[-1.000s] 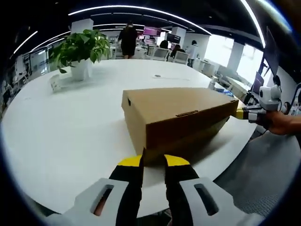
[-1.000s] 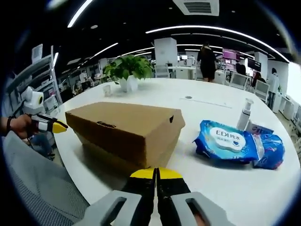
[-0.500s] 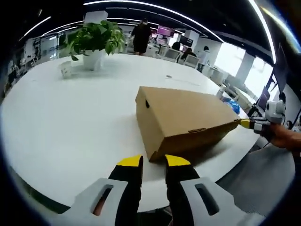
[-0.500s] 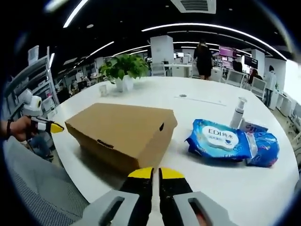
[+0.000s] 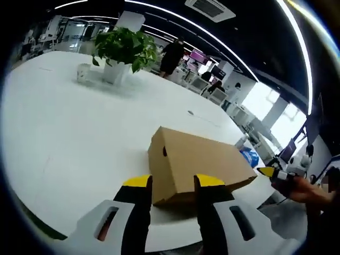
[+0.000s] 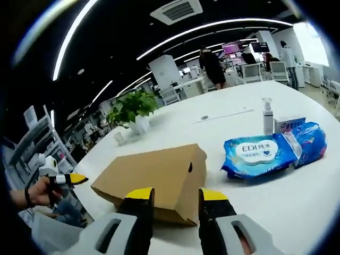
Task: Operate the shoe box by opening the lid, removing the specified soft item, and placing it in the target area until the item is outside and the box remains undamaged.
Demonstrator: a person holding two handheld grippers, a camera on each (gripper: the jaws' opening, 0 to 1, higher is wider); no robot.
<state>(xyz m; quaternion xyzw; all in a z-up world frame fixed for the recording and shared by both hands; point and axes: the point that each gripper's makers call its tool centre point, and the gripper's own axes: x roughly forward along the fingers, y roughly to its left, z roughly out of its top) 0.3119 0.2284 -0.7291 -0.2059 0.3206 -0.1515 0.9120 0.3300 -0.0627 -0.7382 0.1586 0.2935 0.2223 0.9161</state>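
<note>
A brown cardboard shoe box (image 5: 197, 166) lies on the white round table (image 5: 69, 133) with its lid down. My left gripper (image 5: 174, 183) hovers open just short of one end of the box, its yellow tips framing the near corner. At the opposite end, my right gripper (image 6: 176, 195) is also open, with the box (image 6: 159, 176) between and beyond its tips. Neither touches the box. Each gripper appears in the other's view, held in a hand: the right gripper (image 5: 272, 172) and the left gripper (image 6: 68, 179).
A blue pack of wet wipes (image 6: 256, 154), a second blue pack (image 6: 309, 139), a pump bottle (image 6: 267, 115) and a small carton (image 6: 287, 124) lie beyond the box. A potted plant (image 5: 123, 50) stands at the far side. People and desks are in the background.
Both grippers' jaws have spread from nearly shut to open. The box's lid, raised at one end a second ago, now lies flat. Both cameras have pulled back and tilted upward.
</note>
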